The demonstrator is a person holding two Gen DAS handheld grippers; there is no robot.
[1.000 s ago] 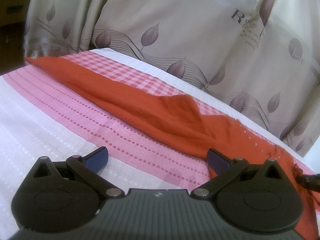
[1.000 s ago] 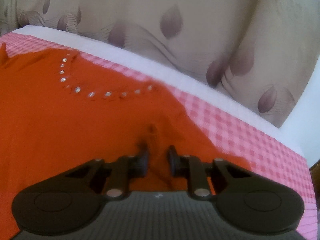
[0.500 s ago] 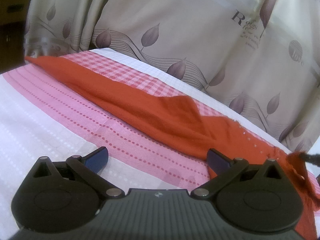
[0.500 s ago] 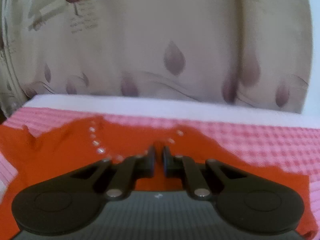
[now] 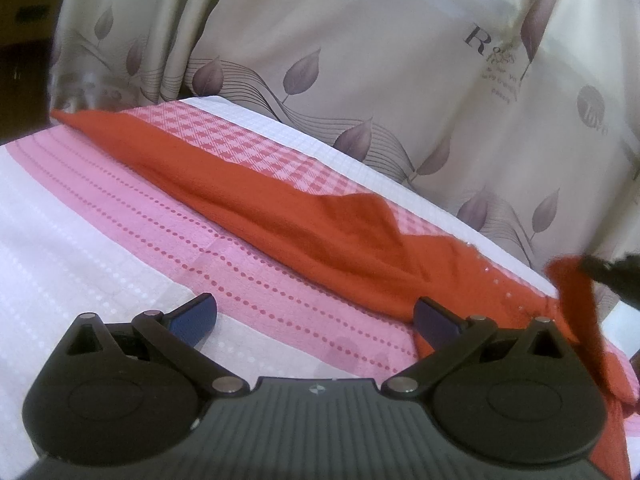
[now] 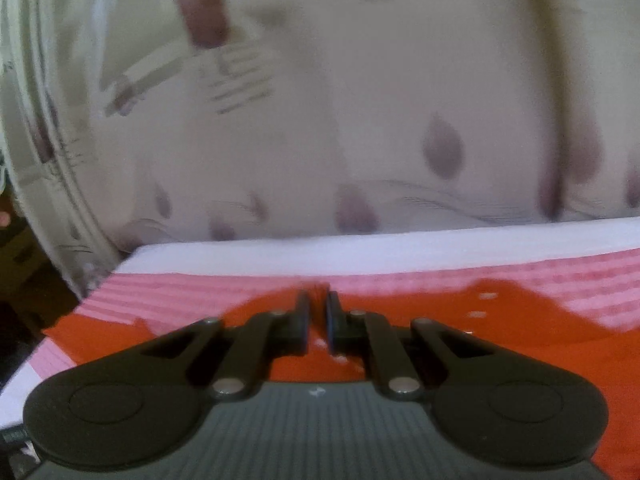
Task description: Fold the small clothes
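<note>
An orange-red top [image 5: 304,216] with small studs at the neckline lies stretched across the pink and white bed cover [image 5: 120,224]. My left gripper [image 5: 316,312] is open and empty, low over the cover just in front of the top. My right gripper [image 6: 318,312] is shut on a pinch of the orange top [image 6: 520,328] and holds it raised. In the left wrist view the right gripper [image 5: 612,276] shows at the far right edge with a strip of the top hanging from it.
A beige curtain [image 5: 400,60] printed with purple leaves hangs close behind the bed's far edge. A white band of the cover [image 6: 360,248] runs along that edge. Dark furniture [image 5: 24,12] stands at the far left.
My right gripper has lifted the pinched part of the top off the bed and swung its view up toward the curtain. My left gripper has stayed still and open.
</note>
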